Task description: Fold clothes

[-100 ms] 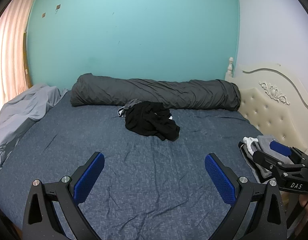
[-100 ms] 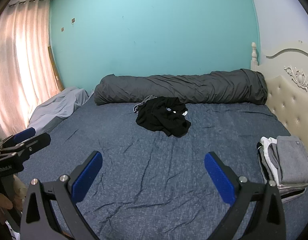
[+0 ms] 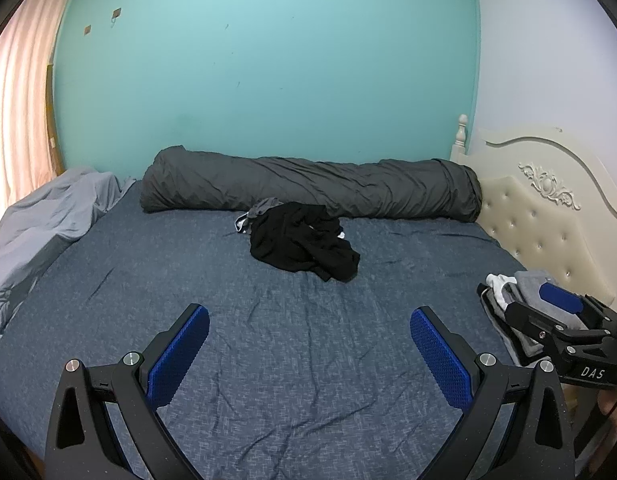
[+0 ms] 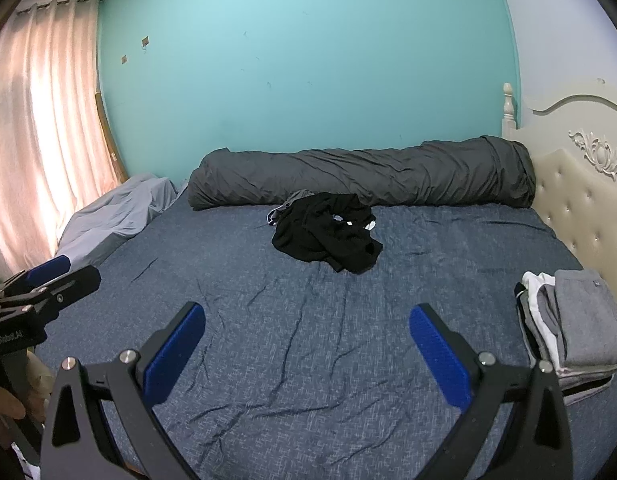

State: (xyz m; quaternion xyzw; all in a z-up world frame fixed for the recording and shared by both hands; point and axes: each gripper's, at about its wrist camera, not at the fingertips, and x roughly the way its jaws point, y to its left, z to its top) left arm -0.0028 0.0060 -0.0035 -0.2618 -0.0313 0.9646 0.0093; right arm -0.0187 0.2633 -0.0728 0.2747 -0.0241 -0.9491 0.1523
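Observation:
A crumpled black garment (image 3: 304, 240) (image 4: 328, 234) lies in a heap on the blue bed sheet (image 3: 308, 360) (image 4: 308, 340), with a grey piece tucked under its far left side. A stack of folded grey and white clothes (image 4: 568, 332) (image 3: 512, 292) sits at the bed's right edge. My left gripper (image 3: 308, 344) hovers open over the near part of the bed, well short of the black heap, nothing between its blue pads. My right gripper (image 4: 306, 342) is open and empty too, equally far from the heap. Each gripper shows at the edge of the other's view.
A long dark grey rolled duvet (image 3: 312, 186) (image 4: 364, 176) lies along the teal wall behind the heap. A light grey sheet (image 3: 48, 216) is bunched at the left. A cream tufted headboard (image 3: 548, 216) stands on the right, pink curtains (image 4: 40, 132) on the left.

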